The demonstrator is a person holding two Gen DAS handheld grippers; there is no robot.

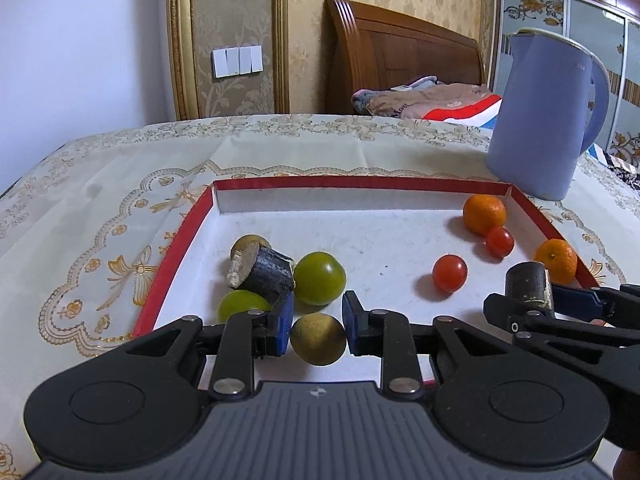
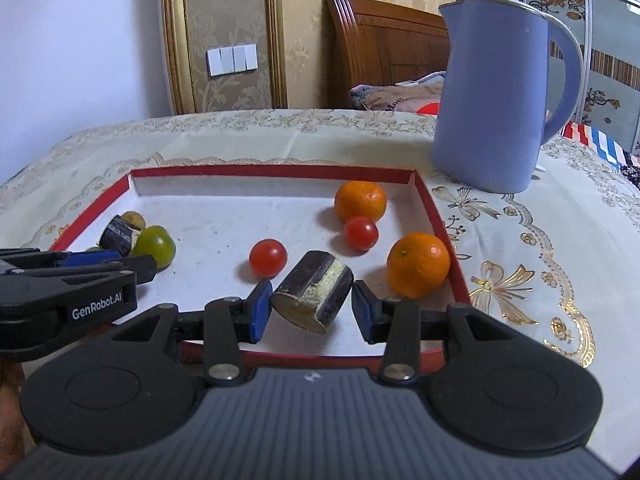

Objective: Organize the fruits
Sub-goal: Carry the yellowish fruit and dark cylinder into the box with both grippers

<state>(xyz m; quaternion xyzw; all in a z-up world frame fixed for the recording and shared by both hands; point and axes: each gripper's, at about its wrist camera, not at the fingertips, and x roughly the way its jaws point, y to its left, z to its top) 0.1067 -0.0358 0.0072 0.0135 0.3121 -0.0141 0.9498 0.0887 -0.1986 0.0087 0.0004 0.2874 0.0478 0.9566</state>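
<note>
My left gripper (image 1: 317, 322) is shut on a round olive-brown fruit (image 1: 318, 340) over the near part of the red-rimmed white tray (image 1: 176, 248). Just beyond it lie a dark sugarcane piece (image 1: 260, 274), two green fruits (image 1: 320, 278) and another brownish fruit (image 1: 250, 242). My right gripper (image 2: 310, 308) is shut on a second dark sugarcane piece (image 2: 312, 296), tilted, near the tray's right side. Two cherry tomatoes (image 2: 268, 258) and two oranges (image 2: 418, 264) lie around it. Each gripper shows at the edge of the other's view.
A tall blue jug (image 2: 496, 96) stands on the embroidered tablecloth (image 2: 520, 248) just past the tray's far right corner. Behind the table are a wooden headboard (image 1: 400, 52) and folded bedding. The tray's far middle floor is bare.
</note>
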